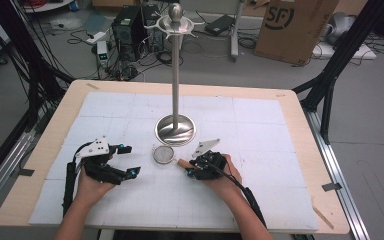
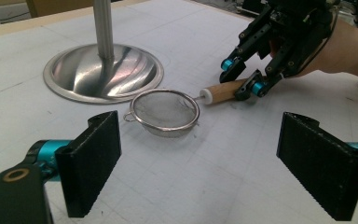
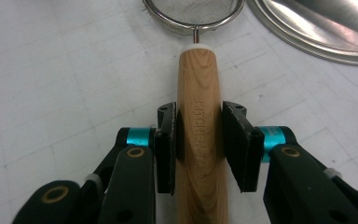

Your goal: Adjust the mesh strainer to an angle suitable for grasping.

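The right gripper (image 3: 199, 147) has its jaws pressed on the wooden handle (image 3: 200, 140) of a small strainer (image 2: 167, 112) lying on the white mat (image 1: 260, 190) beside the stand's base (image 1: 175, 130), while the left gripper (image 2: 200, 163) hangs wide apart, holding nothing.

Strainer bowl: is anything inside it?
The strainer holds nothing on the mesh facing the left claw view. Its near wall hides part of the bottom, so small bits there cannot be ruled out. The right claw grips its wooden handle.
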